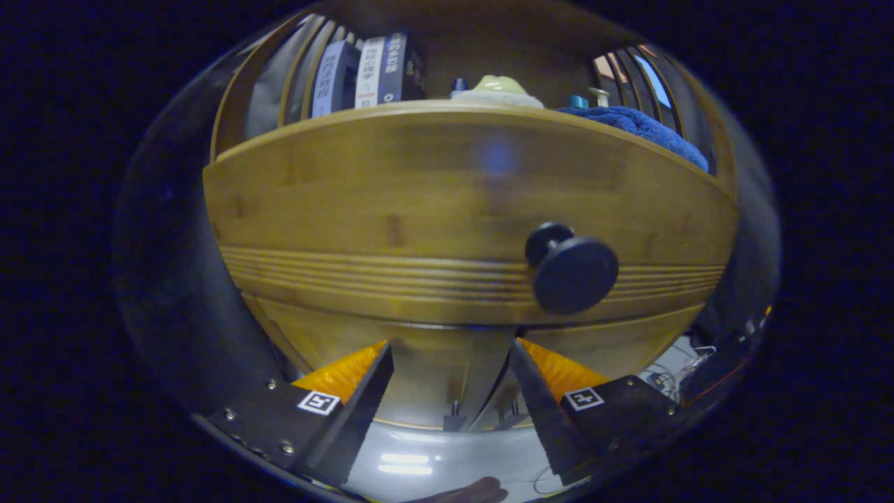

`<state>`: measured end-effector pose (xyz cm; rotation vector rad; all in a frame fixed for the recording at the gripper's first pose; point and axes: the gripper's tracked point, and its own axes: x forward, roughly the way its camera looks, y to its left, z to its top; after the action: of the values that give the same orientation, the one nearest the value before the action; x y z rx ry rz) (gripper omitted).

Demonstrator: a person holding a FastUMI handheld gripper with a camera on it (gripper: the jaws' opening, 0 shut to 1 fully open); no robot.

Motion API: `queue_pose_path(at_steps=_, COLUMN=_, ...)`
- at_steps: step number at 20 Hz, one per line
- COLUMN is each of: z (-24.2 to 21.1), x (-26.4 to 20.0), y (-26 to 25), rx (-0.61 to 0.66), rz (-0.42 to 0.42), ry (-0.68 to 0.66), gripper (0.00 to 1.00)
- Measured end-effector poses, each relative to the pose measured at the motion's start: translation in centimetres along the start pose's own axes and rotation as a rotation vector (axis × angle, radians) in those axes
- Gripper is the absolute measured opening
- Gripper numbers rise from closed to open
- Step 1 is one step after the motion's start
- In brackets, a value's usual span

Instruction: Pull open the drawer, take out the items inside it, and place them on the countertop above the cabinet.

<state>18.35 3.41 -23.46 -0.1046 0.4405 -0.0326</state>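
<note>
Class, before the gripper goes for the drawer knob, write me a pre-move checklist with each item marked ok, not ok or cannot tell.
1. Gripper open: ok, the fingers stand apart with nothing between them.
2. Knob in clear sight: ok, it stands out from the drawer front, nothing covering it.
3. Fingers lined up with knob: not ok, the knob sits above and to the right of the gap.
4. Drawer shut: cannot tell from this angle.
5. Space on the countertop: cannot tell; books, a blue towel and small items sit there.
6. Items in drawer: cannot tell, inside hidden.
</note>
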Motion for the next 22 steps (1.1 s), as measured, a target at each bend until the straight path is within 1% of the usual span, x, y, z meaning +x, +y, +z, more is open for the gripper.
queue_pose_path(at_steps=3, z=-0.5, x=-2.0, y=0.8, rx=0.012, rz=-0.006, ry=-0.014, gripper=1.00)
queue_pose_path(at_steps=5, z=0.0, x=-4.1, y=0.9, rx=0.026, rz=-0.009, ry=-0.042, gripper=1.00)
queue_pose_path(at_steps=7, z=1.0, x=-6.2, y=0.7, rx=0.030, rz=-0.022, ry=-0.074, gripper=1.00)
queue_pose_path(at_steps=10, z=3.5, x=-9.6, y=0.6, rx=0.020, rz=-0.017, ry=-0.117, gripper=1.00)
queue_pose_path(at_steps=12, z=6.2, x=-12.1, y=0.8, rx=0.029, rz=0.007, ry=-0.159, gripper=1.00)
queue_pose_path(at_steps=14, z=9.8, x=-14.8, y=0.4, rx=0.044, rz=0.014, ry=-0.223, gripper=1.00)
queue_pose_path(at_steps=16, z=13.9, x=-17.7, y=-0.4, rx=0.041, rz=-0.010, ry=-0.297, gripper=1.00)
queue_pose_path(at_steps=18, z=17.8, x=-21.0, y=-1.6, rx=0.031, rz=-0.037, ry=-0.327, gripper=1.00)
queue_pose_path(at_steps=20, z=19.9, x=-23.5, y=-2.0, rx=0.025, rz=-0.045, ry=-0.344, gripper=1.00)
queue_pose_path(at_steps=22, z=21.2, x=-26.0, y=-2.8, rx=0.013, rz=-0.084, ry=-0.366, gripper=1.00)
